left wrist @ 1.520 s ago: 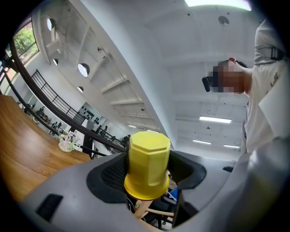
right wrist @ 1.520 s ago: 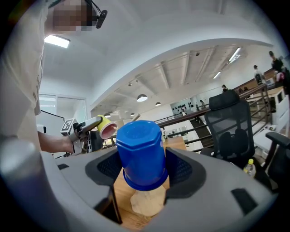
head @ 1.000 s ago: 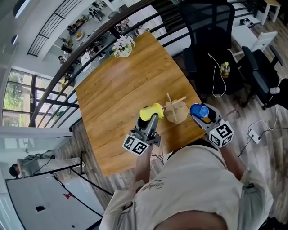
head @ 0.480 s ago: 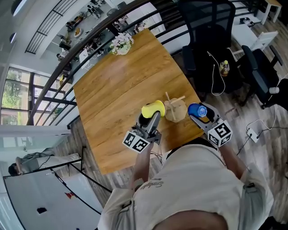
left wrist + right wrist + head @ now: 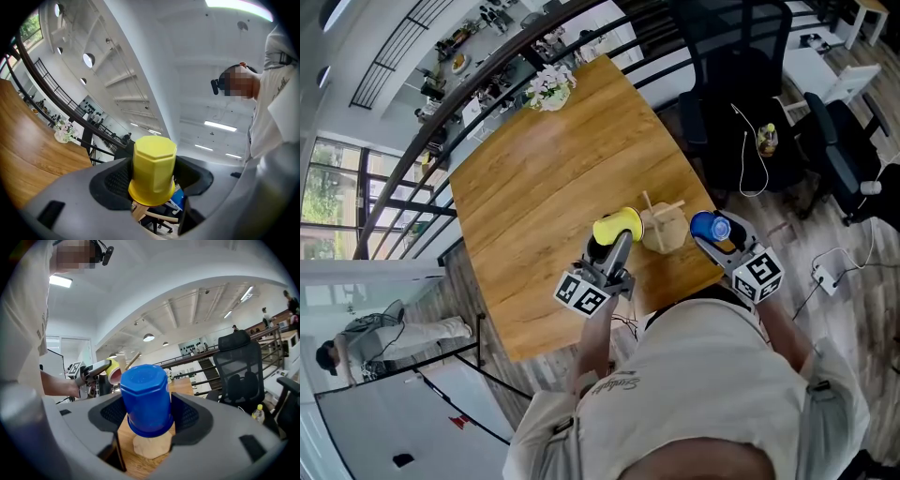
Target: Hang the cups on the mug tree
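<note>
- Over a wooden table (image 5: 544, 178) with warm grain, the head view looks steeply down; a dark railing (image 5: 487, 75) runs along the table's far side, and beyond it the floor drops to a lower level with tall windows.
- On the right of the table stands a black office chair (image 5: 731, 66) on a plank floor, and a pot of pale flowers (image 5: 546, 89) sits at the table's far corner.
- Near the table's edge closest to the person stands the light wooden mug tree (image 5: 664, 230), its pegs bare.
- The left gripper (image 5: 611, 242) pinches a yellow cup (image 5: 617, 227) between its black padded jaws. The cup's closed octagonal end points away from the camera, and it is just beside the tree on the left.
- The right gripper (image 5: 718, 240) clamps a blue cup (image 5: 709, 227) in the same way. In its own view the cup hangs just above the tree's wooden base, and in the head view it is near the tree on the right.
- Neither cup touches a peg as far as these views show.
- Compared with a second ago, both cups keep their places flanking the tree, the blue one perhaps slightly nearer.
- The plainest change is below the railing, where a person (image 5: 384, 339) on the lower floor has shifted position.
</note>
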Tool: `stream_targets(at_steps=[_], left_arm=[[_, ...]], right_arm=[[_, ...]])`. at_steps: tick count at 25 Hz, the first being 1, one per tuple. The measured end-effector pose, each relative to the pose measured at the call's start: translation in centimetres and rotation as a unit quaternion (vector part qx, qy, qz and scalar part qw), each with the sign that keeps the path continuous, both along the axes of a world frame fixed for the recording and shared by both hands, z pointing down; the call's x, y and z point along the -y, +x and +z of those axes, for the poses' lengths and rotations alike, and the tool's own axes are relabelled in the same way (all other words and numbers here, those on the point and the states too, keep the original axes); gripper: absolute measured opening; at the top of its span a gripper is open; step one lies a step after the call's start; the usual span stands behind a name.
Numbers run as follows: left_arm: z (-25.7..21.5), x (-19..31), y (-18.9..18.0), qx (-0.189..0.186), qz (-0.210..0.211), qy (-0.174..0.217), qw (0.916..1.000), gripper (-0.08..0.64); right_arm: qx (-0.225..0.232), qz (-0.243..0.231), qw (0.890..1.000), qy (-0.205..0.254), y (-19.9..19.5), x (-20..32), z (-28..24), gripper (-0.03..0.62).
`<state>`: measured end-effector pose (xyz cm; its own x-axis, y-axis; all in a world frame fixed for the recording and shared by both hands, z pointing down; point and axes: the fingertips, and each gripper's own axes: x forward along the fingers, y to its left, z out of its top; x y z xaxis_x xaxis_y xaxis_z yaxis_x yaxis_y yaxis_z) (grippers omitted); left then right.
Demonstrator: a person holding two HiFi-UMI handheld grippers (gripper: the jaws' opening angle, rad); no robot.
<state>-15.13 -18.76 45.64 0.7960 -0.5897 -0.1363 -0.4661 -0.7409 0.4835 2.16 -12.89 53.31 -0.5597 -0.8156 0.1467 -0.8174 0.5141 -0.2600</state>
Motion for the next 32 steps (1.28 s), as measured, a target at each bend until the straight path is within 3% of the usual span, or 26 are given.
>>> stream_targets(at_steps=[18, 21, 27, 32], left_arm=[[3.3, -1.4, -1.0, 0.010, -0.005, -0.031, 0.9994, 0.255], [3.5, -2.0, -1.3, 0.013, -0.001, -0.033, 0.9994, 0.219], [3.7, -3.4, -2.2, 0.038, -0.003, -0.015, 0.9992, 0.063], [3.7, -4.3, -3.3, 0.044, -0.010, -0.009, 0.9989, 0.041]], right_arm=[[0.003, -0.001, 1.000, -0.006, -0.4, -0.6, 1.0, 0.284], [0.003, -0.001, 1.000, -0.005, -0.9, -0.6, 0.9, 0.284], [-0.001, 0.001, 1.000, 0.001, -1.0, 0.2, 0.5, 0.284], [0.007, 0.005, 1.000, -0.004, -1.0, 0.7, 0.3, 0.284]])
